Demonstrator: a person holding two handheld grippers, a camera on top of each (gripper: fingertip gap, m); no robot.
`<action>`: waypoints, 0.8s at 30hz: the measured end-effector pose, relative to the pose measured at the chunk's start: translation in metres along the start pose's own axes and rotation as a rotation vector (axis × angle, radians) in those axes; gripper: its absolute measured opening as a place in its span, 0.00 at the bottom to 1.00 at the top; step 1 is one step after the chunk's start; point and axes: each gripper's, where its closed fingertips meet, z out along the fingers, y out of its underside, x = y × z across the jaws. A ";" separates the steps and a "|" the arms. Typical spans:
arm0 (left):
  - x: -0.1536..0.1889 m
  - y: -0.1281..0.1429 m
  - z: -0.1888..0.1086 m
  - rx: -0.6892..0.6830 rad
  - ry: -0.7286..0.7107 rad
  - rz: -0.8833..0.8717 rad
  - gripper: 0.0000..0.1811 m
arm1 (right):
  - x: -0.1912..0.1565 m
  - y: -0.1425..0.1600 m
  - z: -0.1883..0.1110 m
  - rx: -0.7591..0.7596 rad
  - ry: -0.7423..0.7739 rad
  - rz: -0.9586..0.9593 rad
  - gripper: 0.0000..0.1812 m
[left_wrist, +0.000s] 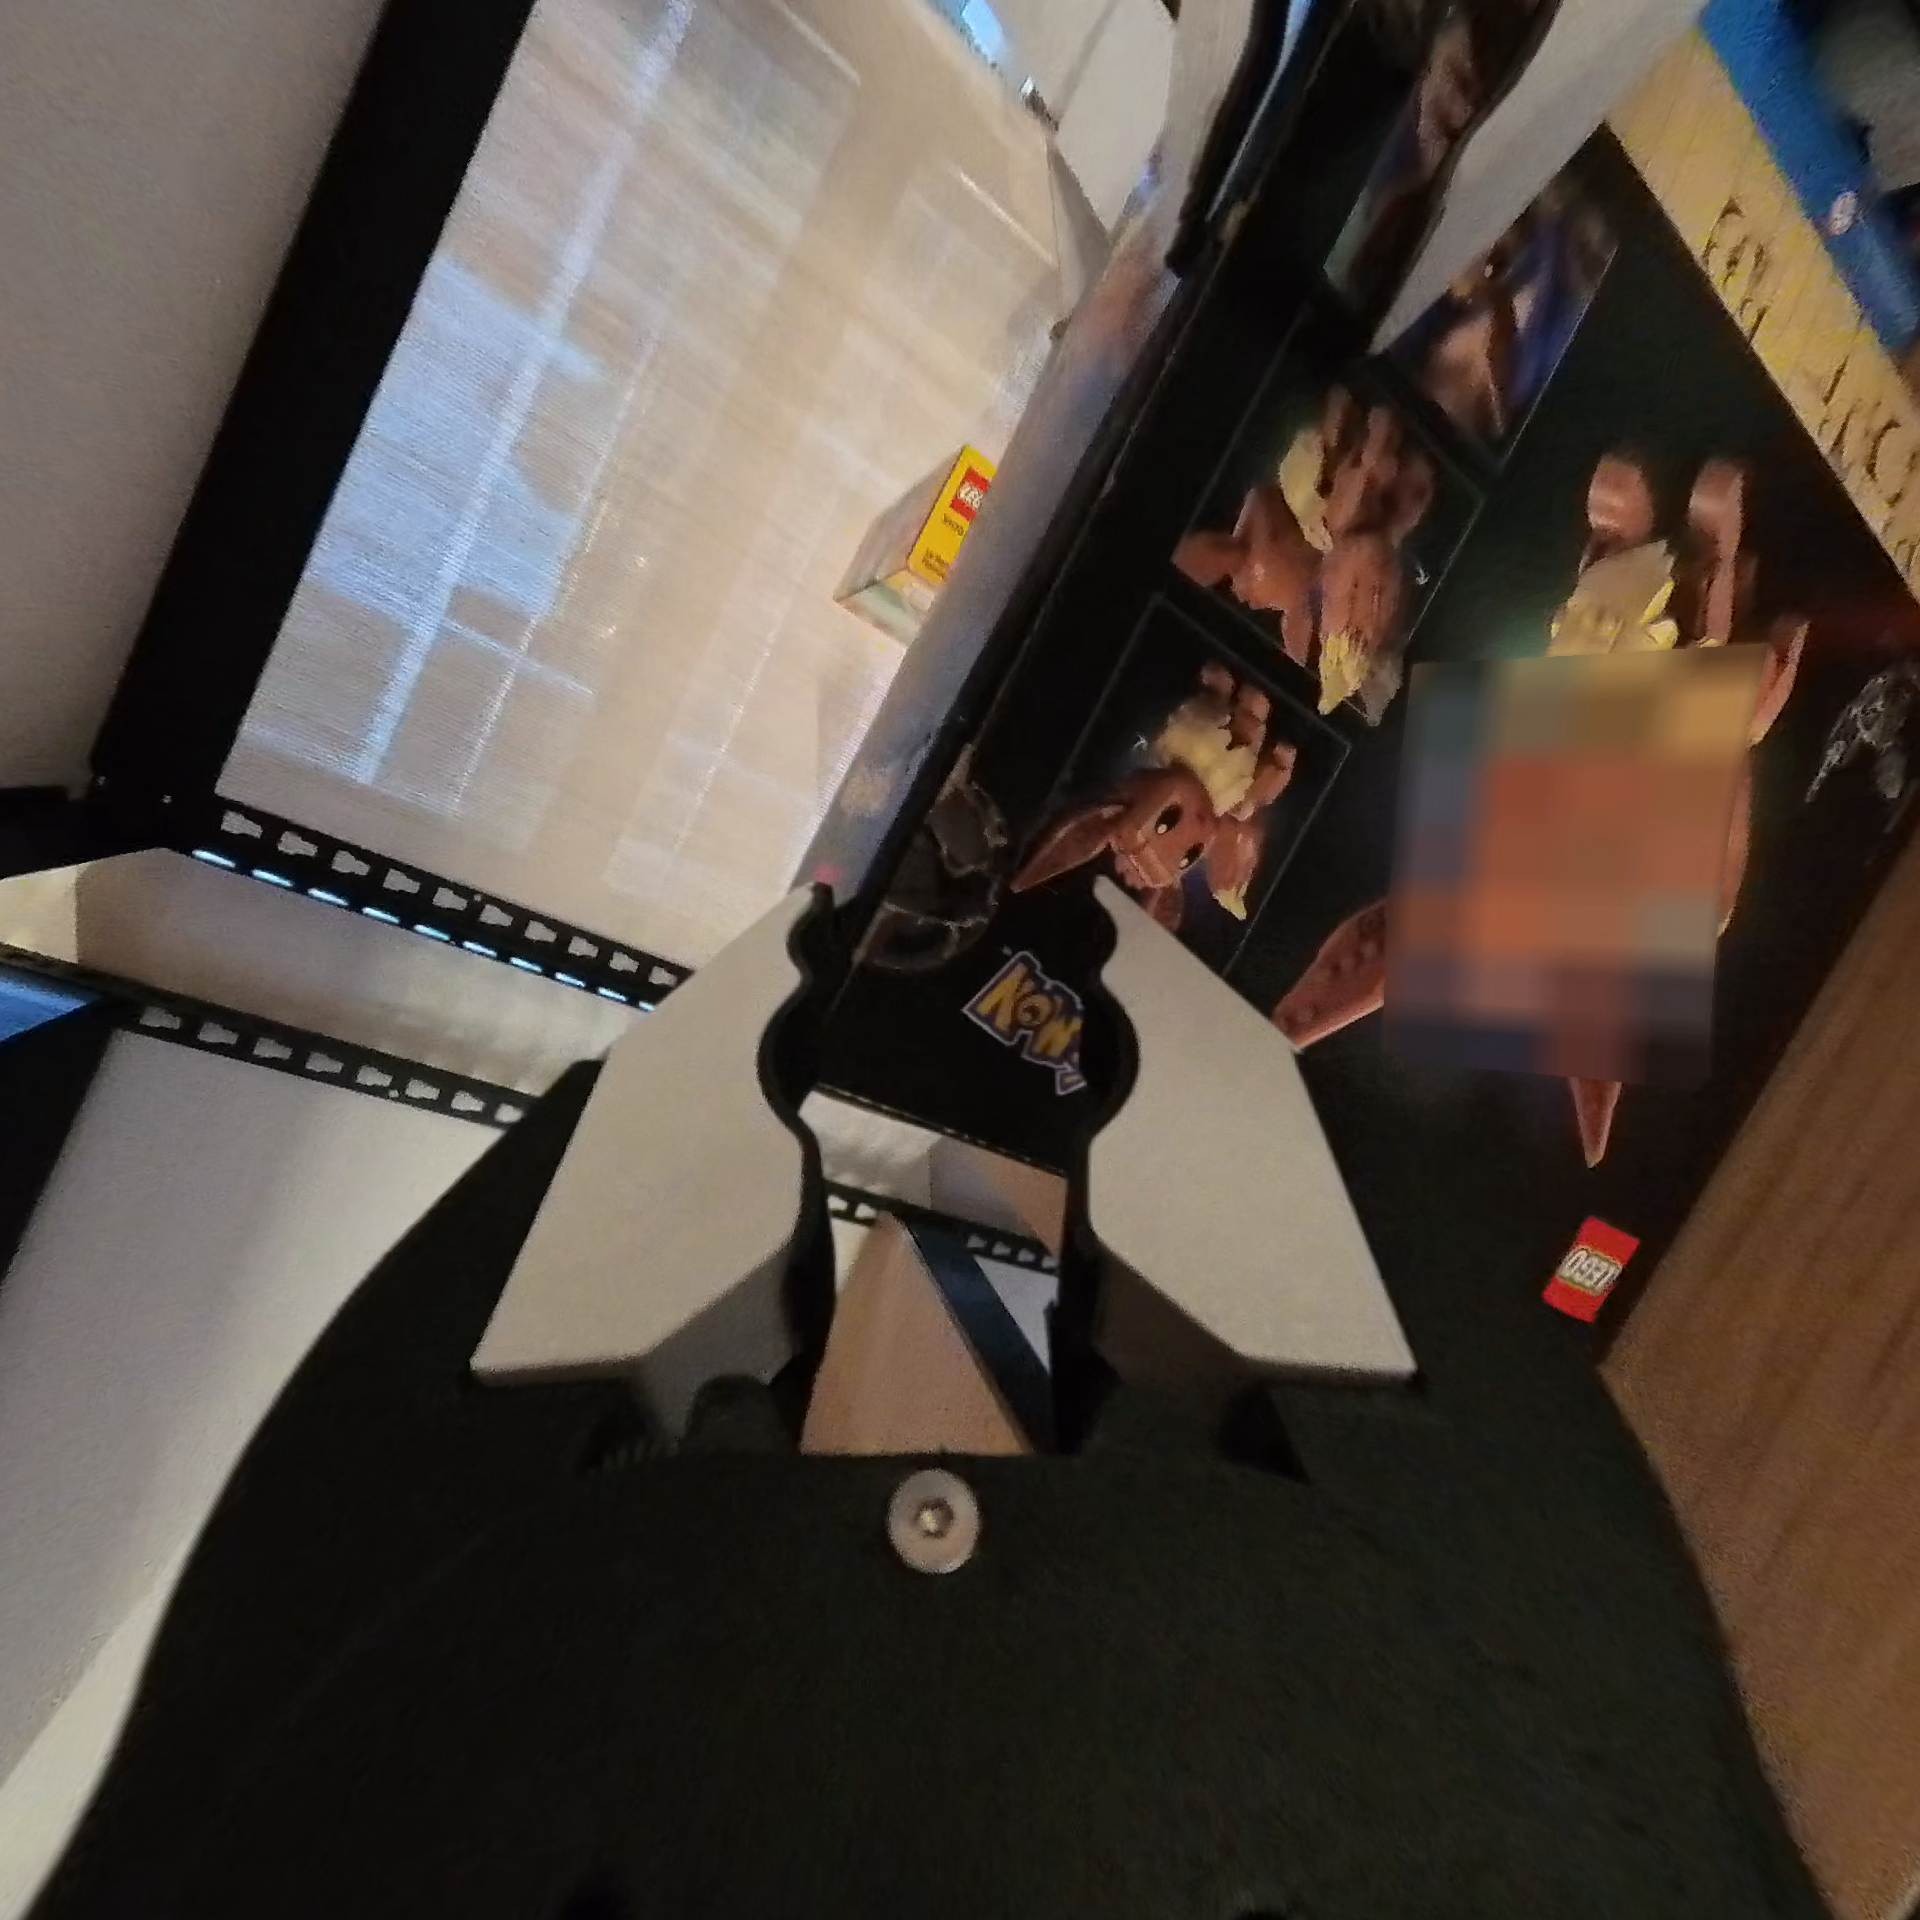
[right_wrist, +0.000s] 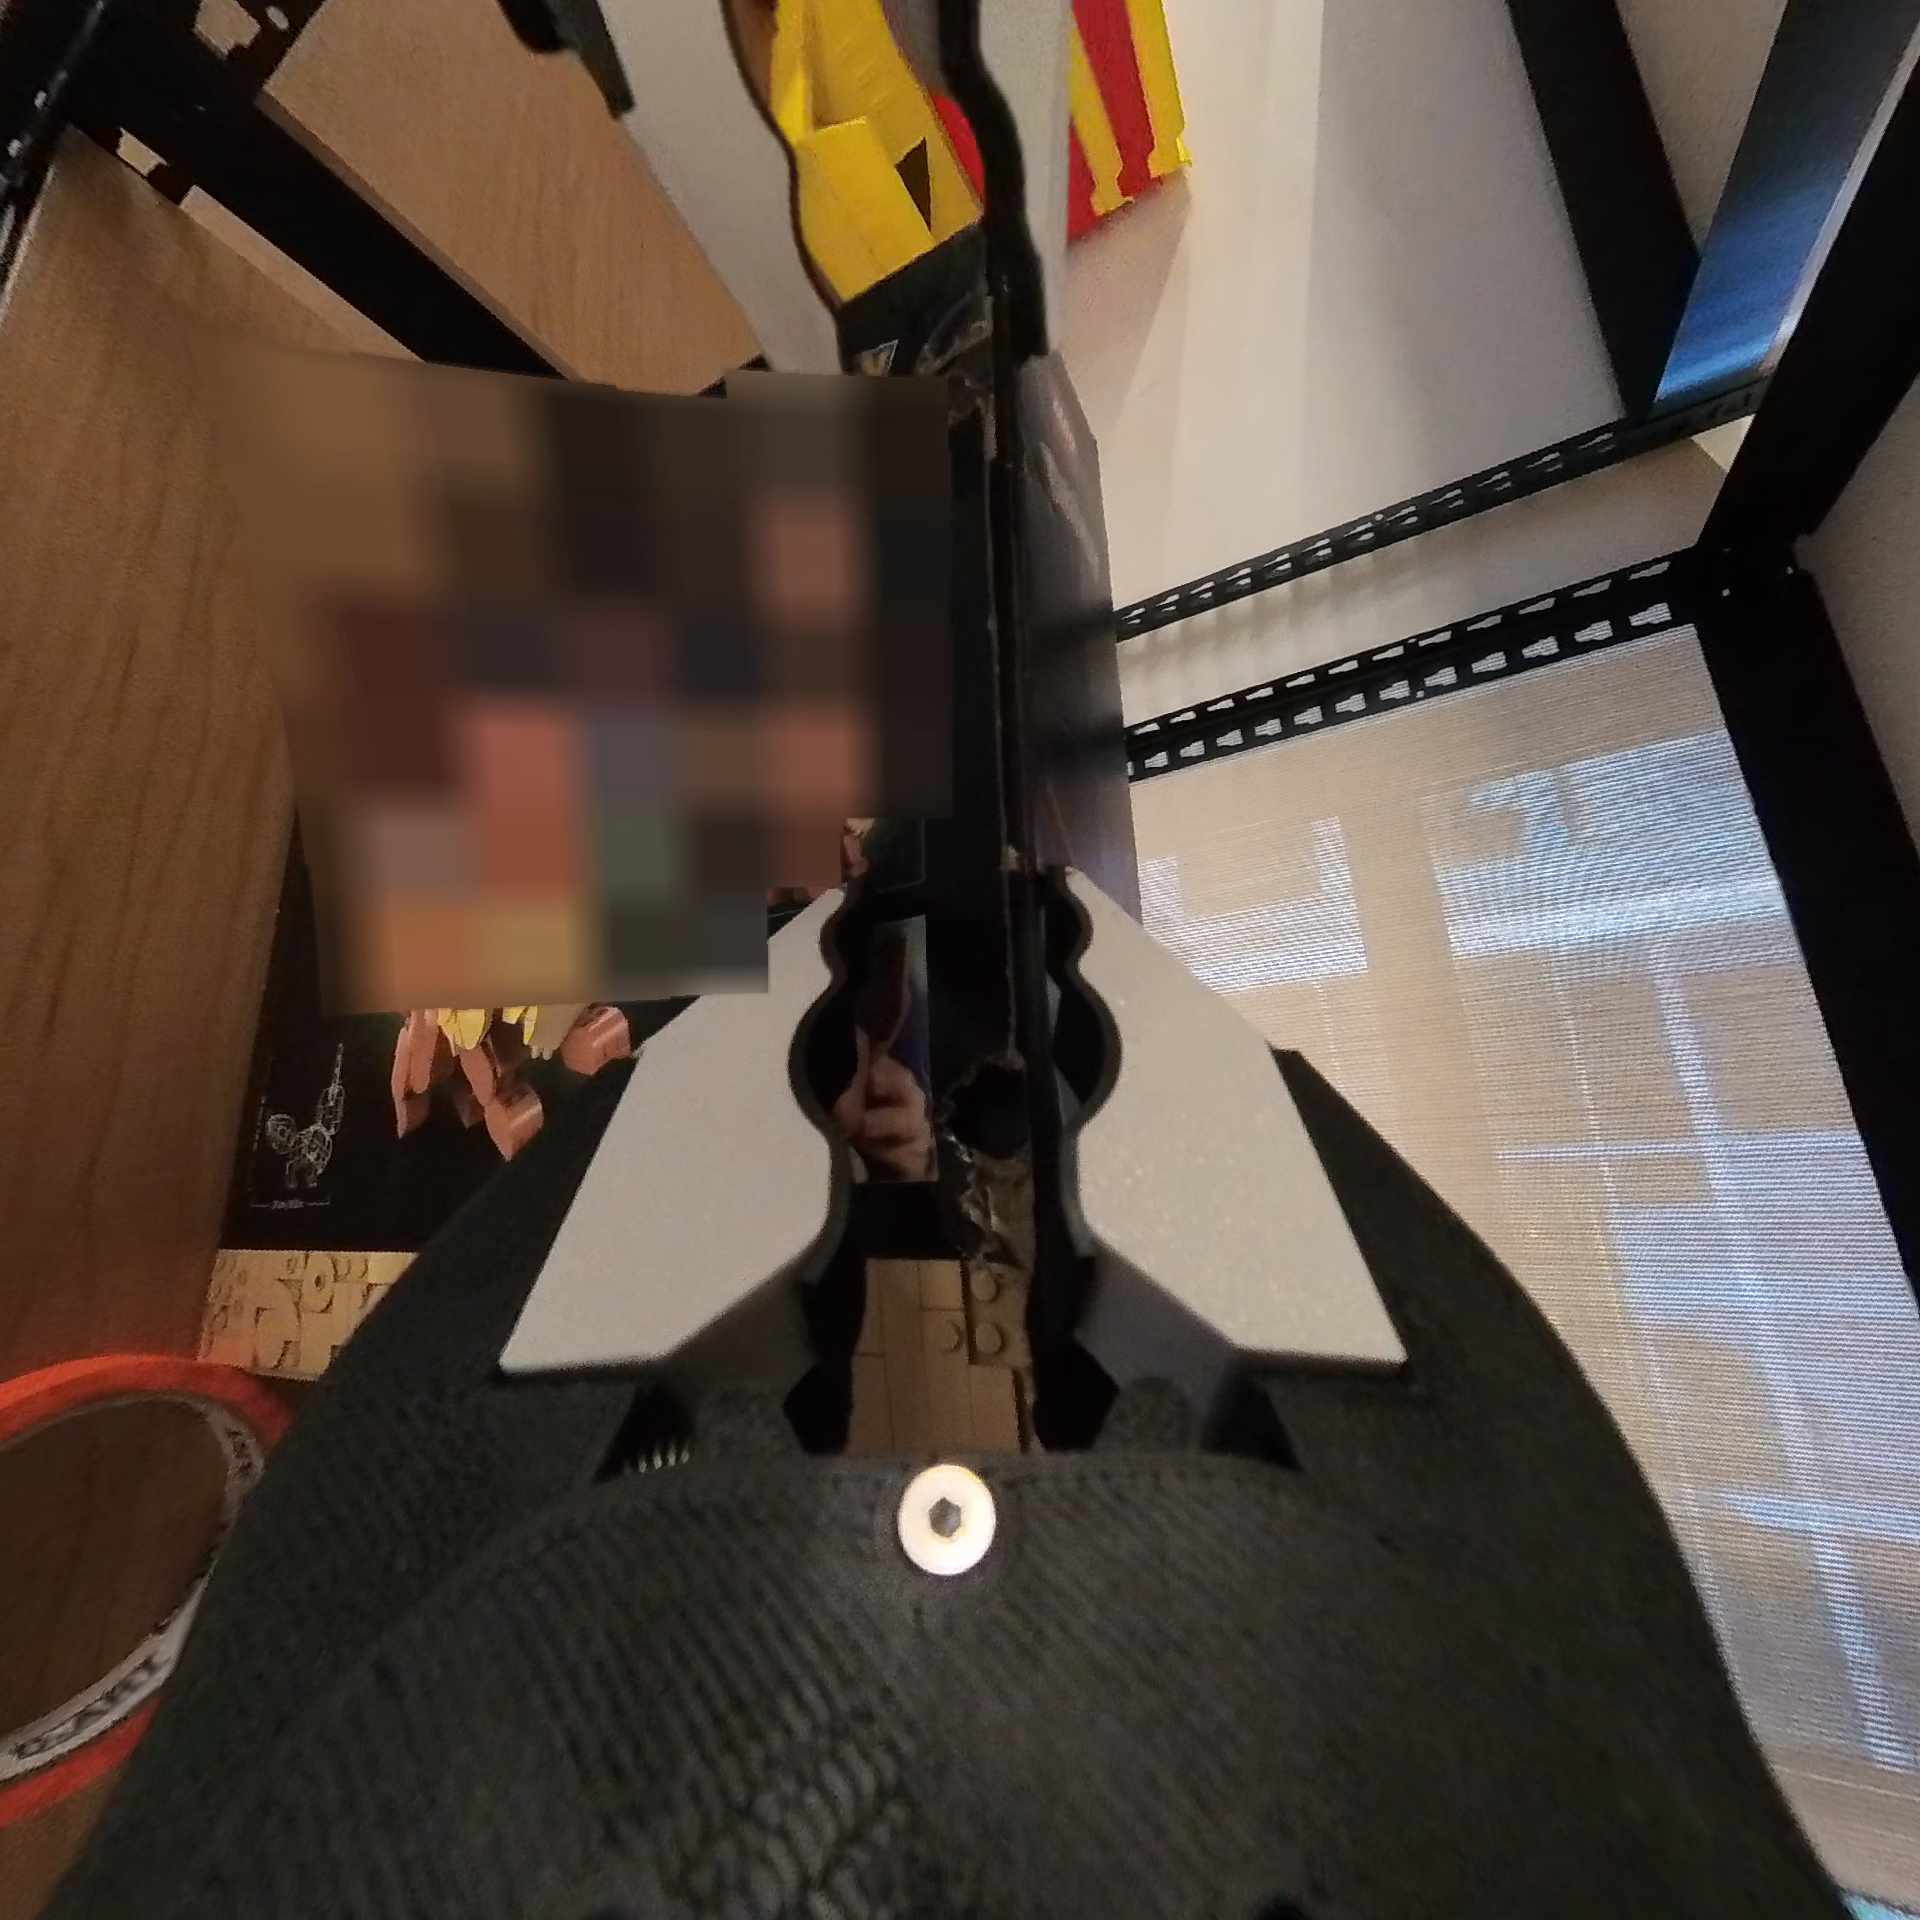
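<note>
orange tape roll (right_wrist: 114, 1538) shows only beside right gripper (right_wrist: 951, 914).

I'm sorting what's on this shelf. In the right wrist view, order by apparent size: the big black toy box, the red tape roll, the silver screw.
1. Big black printed toy box.
2. Red tape roll, cut off and close to the camera, so unsure.
3. Silver screw.
</note>
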 end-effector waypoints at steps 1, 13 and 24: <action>0.001 0.001 0.001 -0.007 0.000 -0.009 0.25 | 0.000 0.000 0.000 0.009 0.001 -0.006 0.19; 0.004 0.004 -0.001 -0.026 -0.032 0.002 0.24 | 0.003 0.004 -0.023 0.095 -0.014 0.021 0.27; 0.004 0.004 0.000 -0.014 -0.045 0.016 0.25 | 0.009 0.039 -0.064 0.249 0.094 0.088 0.32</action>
